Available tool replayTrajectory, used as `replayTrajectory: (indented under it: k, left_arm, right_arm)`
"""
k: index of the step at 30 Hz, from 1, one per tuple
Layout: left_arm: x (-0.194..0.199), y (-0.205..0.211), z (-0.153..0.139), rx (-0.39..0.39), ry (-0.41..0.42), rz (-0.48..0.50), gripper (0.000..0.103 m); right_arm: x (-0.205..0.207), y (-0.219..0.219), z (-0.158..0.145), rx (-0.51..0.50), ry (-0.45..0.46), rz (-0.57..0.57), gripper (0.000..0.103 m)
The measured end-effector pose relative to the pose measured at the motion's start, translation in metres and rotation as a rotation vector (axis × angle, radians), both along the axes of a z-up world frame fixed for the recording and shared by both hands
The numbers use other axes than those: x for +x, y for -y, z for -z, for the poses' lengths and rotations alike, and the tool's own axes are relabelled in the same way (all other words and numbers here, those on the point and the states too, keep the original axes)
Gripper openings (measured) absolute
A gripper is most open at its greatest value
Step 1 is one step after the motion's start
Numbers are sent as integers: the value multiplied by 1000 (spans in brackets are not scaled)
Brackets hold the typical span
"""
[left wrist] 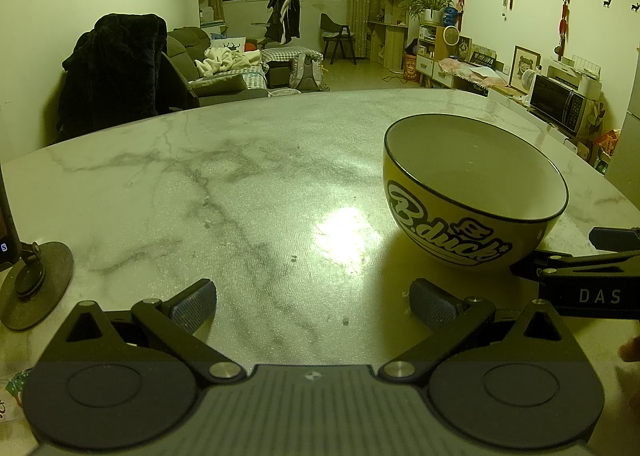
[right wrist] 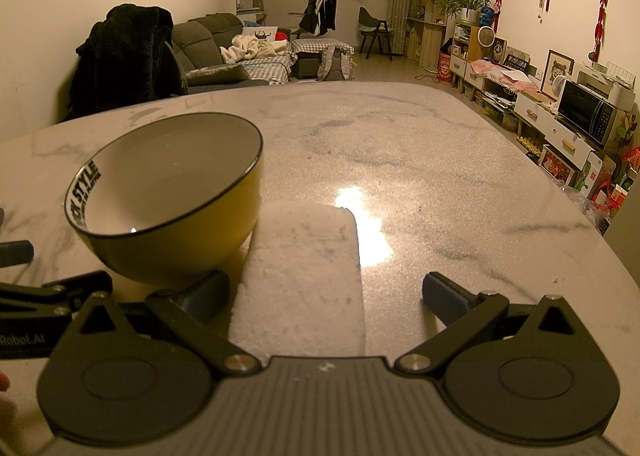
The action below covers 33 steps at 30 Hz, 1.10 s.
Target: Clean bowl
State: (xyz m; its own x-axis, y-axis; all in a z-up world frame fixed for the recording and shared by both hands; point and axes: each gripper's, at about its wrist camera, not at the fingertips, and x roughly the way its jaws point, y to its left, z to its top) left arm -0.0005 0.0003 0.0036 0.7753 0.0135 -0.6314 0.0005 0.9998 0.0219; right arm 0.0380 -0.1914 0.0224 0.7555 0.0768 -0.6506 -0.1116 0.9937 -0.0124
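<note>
A yellow bowl (left wrist: 472, 191) with black lettering and a white inside stands upright on the marble table (left wrist: 200, 183). My left gripper (left wrist: 312, 304) is open and empty, low over the table, with the bowl ahead to its right. In the right wrist view the bowl (right wrist: 168, 207) is ahead on the left, close to the left fingertip. A white sponge (right wrist: 304, 276) lies flat on the table between the open fingers of my right gripper (right wrist: 324, 294), which do not press on it. Each gripper shows at the edge of the other's view.
A phone on a round stand (left wrist: 28, 280) is at the table's left edge. A chair draped with a dark coat (left wrist: 116, 67) stands behind the table's far left side. Bare marble (right wrist: 440, 159) stretches ahead and right of the bowl.
</note>
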Motion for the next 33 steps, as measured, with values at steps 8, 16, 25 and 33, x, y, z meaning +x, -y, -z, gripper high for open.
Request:
replayTrajectory:
  k: [8,16,25,33]
  left_arm:
    - [1,-1,1,1,1,-2,103]
    - [-4,-2,-1,1,-16,-52,103]
    - [-17,8,-7,-34,-35,-90,103]
    - [-30,0,-31,-155,28,-103,103]
  right_arm:
    - [-1,1,0,0,0,0,103]
    - [0,0,-2,2,2,13,103]
    - [-16,8,-4,-15,32,27,102]
    - [-43,16,-7,-77,119,0,102]
